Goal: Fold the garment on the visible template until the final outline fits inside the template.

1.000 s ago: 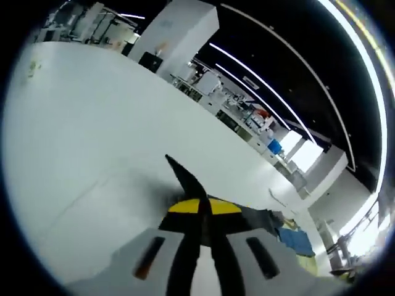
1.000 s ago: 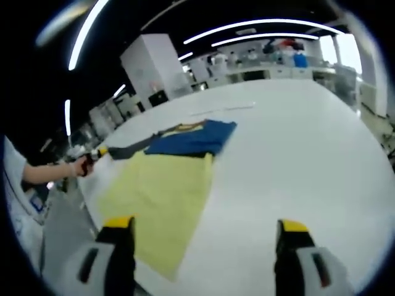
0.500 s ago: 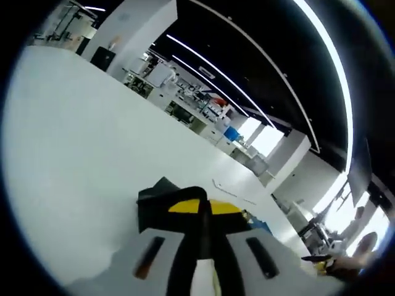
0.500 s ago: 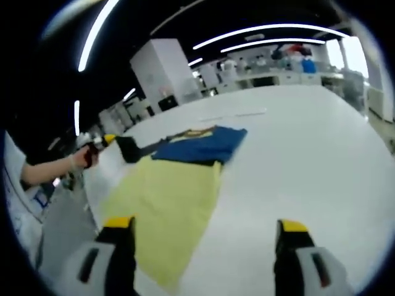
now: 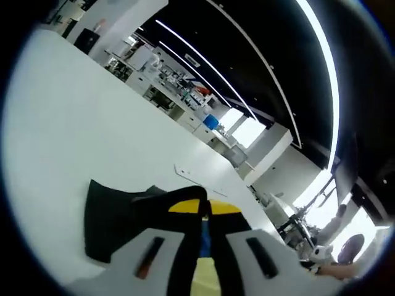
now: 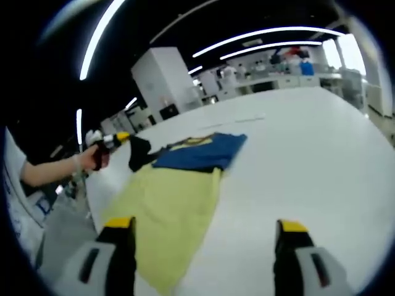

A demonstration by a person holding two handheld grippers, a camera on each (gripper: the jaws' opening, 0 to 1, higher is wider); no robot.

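A blue garment point(image 6: 200, 151) with a yellow-trimmed neck lies at the far end of the yellow template point(image 6: 173, 203) on the white table. In the right gripper view, my left gripper point(image 6: 117, 139) holds the garment's dark sleeve point(image 6: 139, 151) lifted off the table beside the blue body. In the left gripper view, that gripper point(image 5: 205, 206) is shut on the dark sleeve point(image 5: 117, 222), which hangs to the left of the jaws. My right gripper point(image 6: 203, 225) hovers open over the table near the template's near end, with nothing between its jaws.
The white table point(image 6: 308, 142) stretches wide to the right of the template. A thin white strip point(image 5: 185, 171) lies on it beyond the garment. A person's forearm point(image 6: 49, 172) reaches in from the left. Shelves and benches stand far behind.
My left gripper has lifted the dark sleeve off the table and carried it in toward the blue body. The right gripper has stayed open in place.
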